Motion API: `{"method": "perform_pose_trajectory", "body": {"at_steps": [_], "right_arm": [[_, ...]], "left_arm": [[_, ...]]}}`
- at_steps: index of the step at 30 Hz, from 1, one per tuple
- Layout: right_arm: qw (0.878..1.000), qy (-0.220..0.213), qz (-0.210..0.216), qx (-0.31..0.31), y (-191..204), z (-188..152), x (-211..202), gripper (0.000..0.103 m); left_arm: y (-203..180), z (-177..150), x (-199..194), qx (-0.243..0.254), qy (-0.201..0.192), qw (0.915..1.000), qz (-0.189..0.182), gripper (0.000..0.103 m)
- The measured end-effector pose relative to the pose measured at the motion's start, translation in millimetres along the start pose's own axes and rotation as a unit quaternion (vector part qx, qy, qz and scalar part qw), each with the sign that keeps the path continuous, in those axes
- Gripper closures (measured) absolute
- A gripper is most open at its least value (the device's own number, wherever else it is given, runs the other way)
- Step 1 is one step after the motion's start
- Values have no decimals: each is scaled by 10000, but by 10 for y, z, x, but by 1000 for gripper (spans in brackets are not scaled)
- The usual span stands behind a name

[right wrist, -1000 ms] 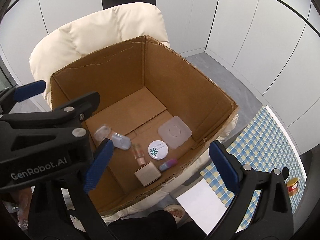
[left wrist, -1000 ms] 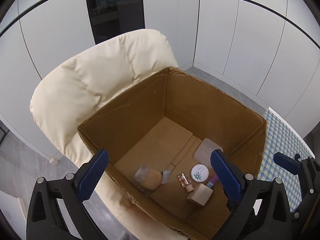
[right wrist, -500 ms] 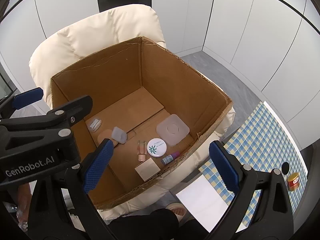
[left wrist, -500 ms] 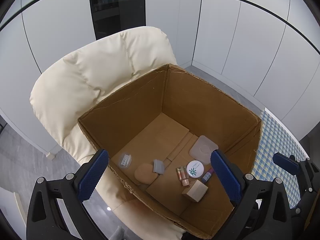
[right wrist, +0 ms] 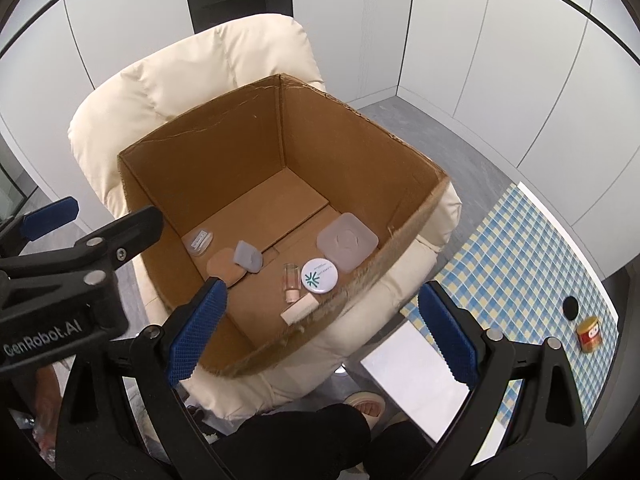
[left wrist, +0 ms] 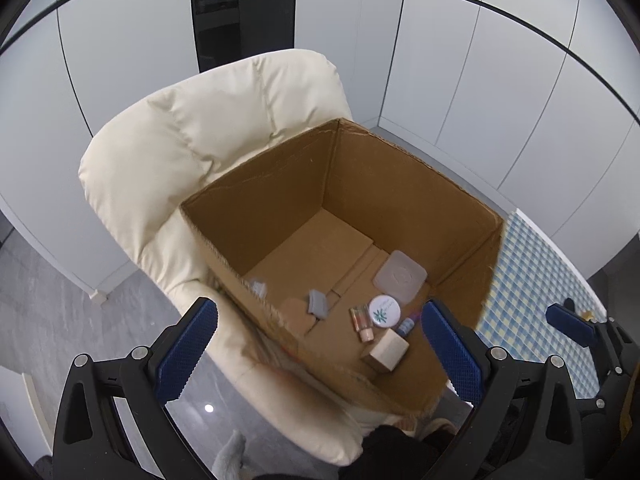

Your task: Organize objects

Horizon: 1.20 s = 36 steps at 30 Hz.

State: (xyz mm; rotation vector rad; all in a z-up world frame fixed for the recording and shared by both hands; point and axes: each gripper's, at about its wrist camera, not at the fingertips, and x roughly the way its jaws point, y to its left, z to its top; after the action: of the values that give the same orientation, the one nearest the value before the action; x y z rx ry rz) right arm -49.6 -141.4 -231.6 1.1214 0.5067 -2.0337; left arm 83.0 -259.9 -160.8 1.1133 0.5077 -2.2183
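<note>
- Right wrist view: an open cardboard box is seen from above, resting on the seat of a cream padded chair, apparently so that small things can be dropped in from the desk beside it.
- On the box floor the collected items are clustered toward the near side: a round white tin with a green emblem, a small clear bottle lying just beside it, a frosted square lid behind the tin, a tan round pad touching a grey translucent piece, a clear oval case near the left wall, and a pale block against the near wall.
- In the left wrist view a small purple-capped vial is shown between the tin and the block.
- The right hand-held gripper is held above the near rim with its blue pads wide apart and nothing between them.
- The left hand-held gripper is likewise spread wide and empty, above the box's near left corner.
- Both are judged to be free for the next pick.
- To the right, a desk with a blue and yellow checked cover carries a small red and gold jar and a black round object, probably yet to be sorted.
- A person's dark-clothed leg and a light shoe are visible at the bottom edge.
</note>
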Motion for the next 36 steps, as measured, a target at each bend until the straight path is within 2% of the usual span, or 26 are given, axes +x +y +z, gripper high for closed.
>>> {"method": "perform_pose_trajectory", "body": {"at_steps": [20,31,36], "right_arm": [[9994,-242,-105,219,126,-631,-923,5],[9990,-325,-166,268,196,-1008,-1275,5],[9986,-294,-160,413,209,-1199,-1378,5]], "left_arm": [[193,-553,-780,131,-75,9999,-1,1],[211,-850,-983,295,30,9995,59,1],[143,-981,-1036,447,193,9988,-83,1]]}}
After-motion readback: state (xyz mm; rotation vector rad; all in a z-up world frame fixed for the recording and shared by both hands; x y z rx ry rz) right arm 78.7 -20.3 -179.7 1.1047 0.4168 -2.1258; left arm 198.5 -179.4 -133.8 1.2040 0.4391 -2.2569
